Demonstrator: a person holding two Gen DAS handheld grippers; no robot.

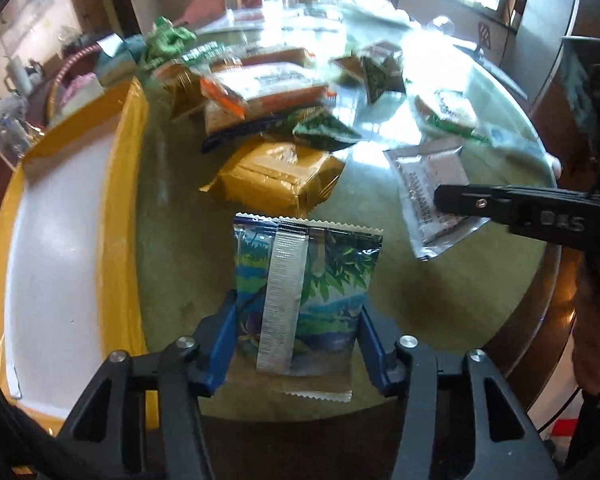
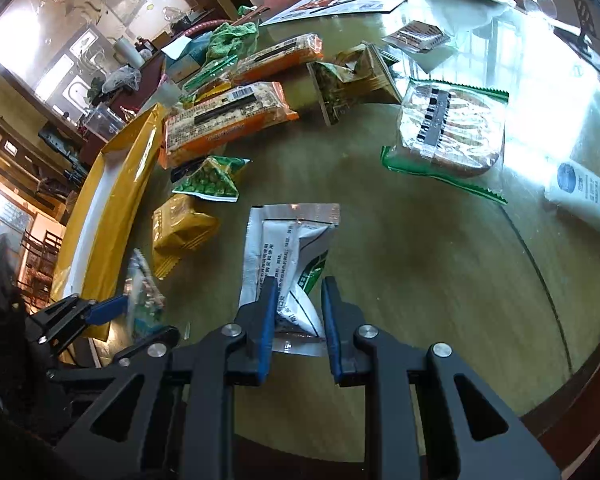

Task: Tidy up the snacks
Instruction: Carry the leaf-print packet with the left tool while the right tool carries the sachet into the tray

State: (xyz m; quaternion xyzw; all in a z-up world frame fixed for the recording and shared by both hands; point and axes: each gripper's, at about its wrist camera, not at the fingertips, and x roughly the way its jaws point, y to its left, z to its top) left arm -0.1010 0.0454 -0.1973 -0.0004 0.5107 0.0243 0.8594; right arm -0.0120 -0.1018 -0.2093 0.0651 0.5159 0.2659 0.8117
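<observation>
My left gripper (image 1: 298, 312) is shut on a blue and green snack packet (image 1: 306, 280), its blue pads pressing both sides; the packet stands above the table edge. The same packet shows edge-on in the right wrist view (image 2: 142, 300). My right gripper (image 2: 298, 296) has its blue fingers around the lower end of a white and silver packet (image 2: 290, 256) that lies on the table; a gap shows at the right pad. That packet also shows in the left wrist view (image 1: 428, 192), under the right gripper's black finger (image 1: 460, 200). A yellow box with a white inside (image 1: 60, 240) stands at the left.
More snacks lie on the round glass-topped table (image 2: 440, 260): a mustard packet (image 1: 280, 176), orange biscuit packs (image 2: 228, 120), green pea packets (image 2: 210, 184), a clear cake pack with green trim (image 2: 452, 128), a white tube (image 2: 588, 196). Bottles and clutter stand at the far edge.
</observation>
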